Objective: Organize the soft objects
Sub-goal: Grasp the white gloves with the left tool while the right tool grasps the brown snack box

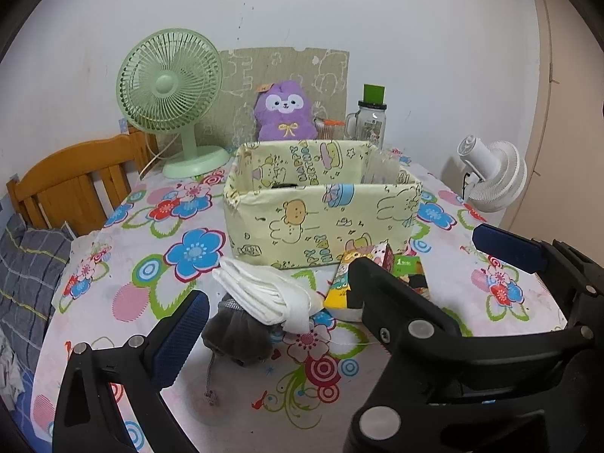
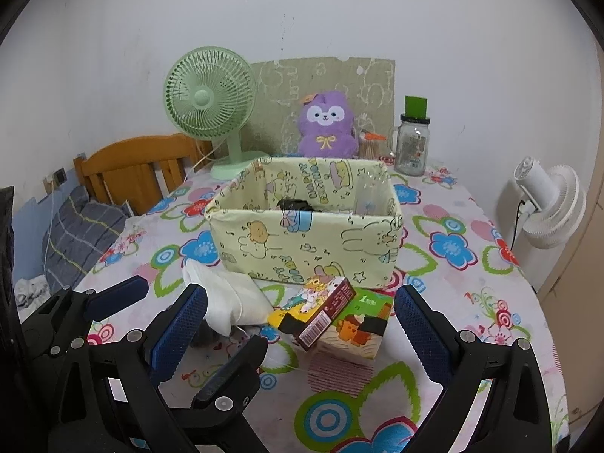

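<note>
Left gripper (image 1: 281, 300) and right gripper (image 2: 300, 324) are both hovering with jaws spread wide, holding nothing. Just ahead, near the counter (image 1: 234, 389) edge, a folded white cloth (image 1: 270, 294) is lying across a grey drawstring pouch (image 1: 236, 334); both look light, limp and easy to crush, so pinching the thick folded middle seems best. Small printed cartons (image 2: 332, 311) are sitting touching on the right, likely crowding a grasp. The yellow fabric box (image 2: 305, 241) is standing just beyond, something dark already inside. Far behind are a green fan (image 2: 211, 102), a purple plush (image 2: 327, 126) and a glass jar (image 2: 413, 147).
</note>
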A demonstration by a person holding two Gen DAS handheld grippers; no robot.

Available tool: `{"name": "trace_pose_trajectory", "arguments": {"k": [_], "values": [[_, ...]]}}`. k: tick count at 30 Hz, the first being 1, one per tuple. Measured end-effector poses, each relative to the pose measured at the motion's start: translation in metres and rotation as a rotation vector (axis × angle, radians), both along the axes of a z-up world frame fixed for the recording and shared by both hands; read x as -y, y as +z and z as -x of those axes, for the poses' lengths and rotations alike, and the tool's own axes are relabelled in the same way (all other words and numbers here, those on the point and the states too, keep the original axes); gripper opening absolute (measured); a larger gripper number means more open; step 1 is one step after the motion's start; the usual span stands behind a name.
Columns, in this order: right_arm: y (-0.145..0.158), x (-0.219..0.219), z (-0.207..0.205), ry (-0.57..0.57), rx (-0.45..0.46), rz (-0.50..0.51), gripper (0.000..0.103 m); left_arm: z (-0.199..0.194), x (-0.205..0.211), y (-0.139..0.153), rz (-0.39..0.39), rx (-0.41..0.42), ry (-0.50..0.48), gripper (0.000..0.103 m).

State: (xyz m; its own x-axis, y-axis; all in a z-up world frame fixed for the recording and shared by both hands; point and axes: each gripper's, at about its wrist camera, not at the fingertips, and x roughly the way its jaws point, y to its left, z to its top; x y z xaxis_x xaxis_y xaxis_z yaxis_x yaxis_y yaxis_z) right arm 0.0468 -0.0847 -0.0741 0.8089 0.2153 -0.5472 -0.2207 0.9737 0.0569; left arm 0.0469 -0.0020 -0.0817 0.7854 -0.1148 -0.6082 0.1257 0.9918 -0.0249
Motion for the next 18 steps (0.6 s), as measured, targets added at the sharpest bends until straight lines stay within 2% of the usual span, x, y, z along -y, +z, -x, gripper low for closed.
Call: {"name": "trace_pose_trajectory", "arguments": {"k": [18], "values": [[-0.033, -0.006, -0.029, 0.012, -0.088, -0.008, 0.101, -0.028, -0.007, -0.029, -0.005, -0.065, 0.014, 0.103]]}}
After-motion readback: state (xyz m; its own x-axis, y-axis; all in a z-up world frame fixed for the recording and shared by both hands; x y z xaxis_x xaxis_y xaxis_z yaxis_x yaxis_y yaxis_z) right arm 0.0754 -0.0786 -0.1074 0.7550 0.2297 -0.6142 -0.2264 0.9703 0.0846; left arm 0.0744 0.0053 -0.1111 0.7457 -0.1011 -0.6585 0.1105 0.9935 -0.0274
